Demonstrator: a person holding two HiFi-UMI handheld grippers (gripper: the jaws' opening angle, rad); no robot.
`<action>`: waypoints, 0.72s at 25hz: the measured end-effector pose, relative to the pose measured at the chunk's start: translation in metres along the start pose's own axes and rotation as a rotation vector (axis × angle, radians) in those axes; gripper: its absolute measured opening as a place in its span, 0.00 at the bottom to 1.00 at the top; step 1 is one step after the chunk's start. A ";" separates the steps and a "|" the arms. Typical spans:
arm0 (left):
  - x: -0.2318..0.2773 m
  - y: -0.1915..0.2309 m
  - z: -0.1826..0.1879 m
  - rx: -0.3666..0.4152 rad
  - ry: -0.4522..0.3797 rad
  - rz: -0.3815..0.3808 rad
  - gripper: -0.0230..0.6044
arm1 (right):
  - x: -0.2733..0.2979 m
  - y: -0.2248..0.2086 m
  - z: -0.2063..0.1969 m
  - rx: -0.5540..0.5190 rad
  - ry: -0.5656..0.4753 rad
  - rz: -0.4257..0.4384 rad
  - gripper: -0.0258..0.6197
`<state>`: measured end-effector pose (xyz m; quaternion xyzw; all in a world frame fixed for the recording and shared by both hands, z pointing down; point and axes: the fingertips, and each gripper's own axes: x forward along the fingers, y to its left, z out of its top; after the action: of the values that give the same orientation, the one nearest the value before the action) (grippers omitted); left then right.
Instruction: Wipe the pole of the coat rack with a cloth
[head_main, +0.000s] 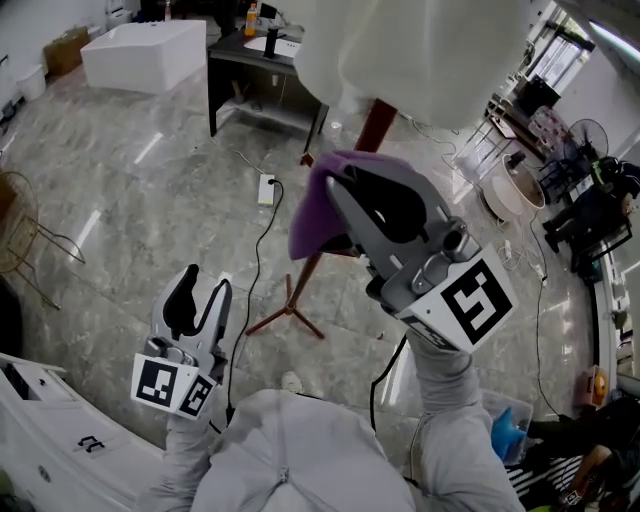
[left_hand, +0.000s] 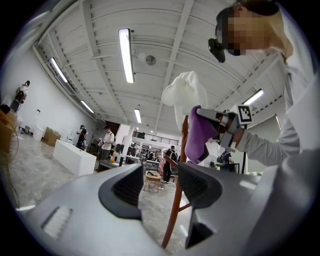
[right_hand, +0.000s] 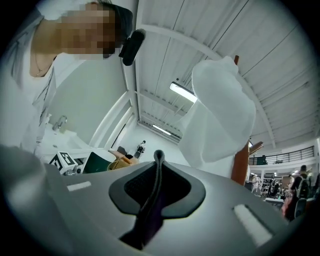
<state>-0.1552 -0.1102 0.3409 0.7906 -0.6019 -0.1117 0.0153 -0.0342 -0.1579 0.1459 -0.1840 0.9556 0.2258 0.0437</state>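
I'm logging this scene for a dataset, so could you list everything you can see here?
coat rack pole: one, reddish-brown, mid-floor on spread legs
garment: one, white, draped over the pole's top
cloth: one, purple, at the pole, clamped in the right gripper
power strip: one, white with a black cable, on the floor beyond the rack
block: one, white, far left
table: one, dark, far centre
wire basket: one, tan, left edge
fan: one, dark, right side
bystanders: several, far across the hall
left gripper: one, grey, low left, jaws apart, empty
right gripper: one, grey, raised, jaws shut on the cloth
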 end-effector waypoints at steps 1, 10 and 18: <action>-0.004 0.001 0.000 0.000 0.002 0.001 0.41 | 0.001 0.007 0.002 0.013 -0.014 0.004 0.09; -0.025 0.006 -0.007 -0.012 0.038 -0.016 0.41 | -0.004 0.060 -0.012 0.209 -0.097 -0.028 0.09; -0.020 0.002 -0.017 -0.021 0.071 -0.058 0.41 | -0.050 0.038 -0.071 0.279 -0.031 -0.269 0.09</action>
<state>-0.1583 -0.0938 0.3605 0.8110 -0.5766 -0.0901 0.0416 -0.0019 -0.1417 0.2329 -0.2987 0.9437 0.0862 0.1133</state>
